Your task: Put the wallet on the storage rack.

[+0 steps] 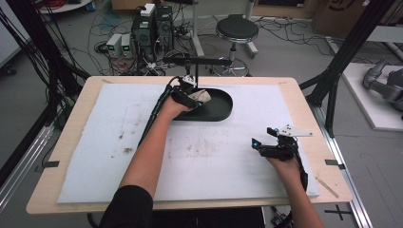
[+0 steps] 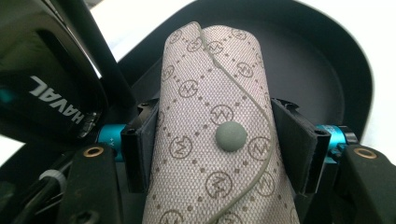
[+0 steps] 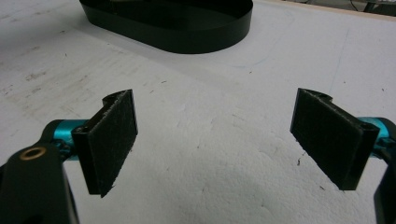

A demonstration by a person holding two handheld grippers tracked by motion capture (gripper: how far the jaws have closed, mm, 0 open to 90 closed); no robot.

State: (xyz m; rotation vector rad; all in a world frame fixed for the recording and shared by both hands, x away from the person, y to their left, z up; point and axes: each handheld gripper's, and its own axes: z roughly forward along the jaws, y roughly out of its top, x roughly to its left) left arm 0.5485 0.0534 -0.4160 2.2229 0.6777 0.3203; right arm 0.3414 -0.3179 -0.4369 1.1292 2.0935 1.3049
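A beige patterned fabric pouch (image 2: 212,140) with a grey snap button is clamped between the two black jaws of my left gripper (image 2: 219,149). In the high view that left gripper (image 1: 190,97) holds the pouch (image 1: 202,96) over the left end of a black oval tray (image 1: 221,107) at the table's far middle. My right gripper (image 1: 266,142) rests low at the right side of the white mat, its jaws wide apart with nothing between them. The right gripper view looks past my right gripper (image 3: 215,140) toward the tray (image 3: 187,32).
A white foam mat (image 1: 104,142) with dirty smudges covers the wooden table (image 1: 85,90). A black stand arm (image 1: 204,61) reaches over the tray's far side. Beyond the table are a stool (image 1: 236,29), computer boxes (image 1: 152,28) and floor cables.
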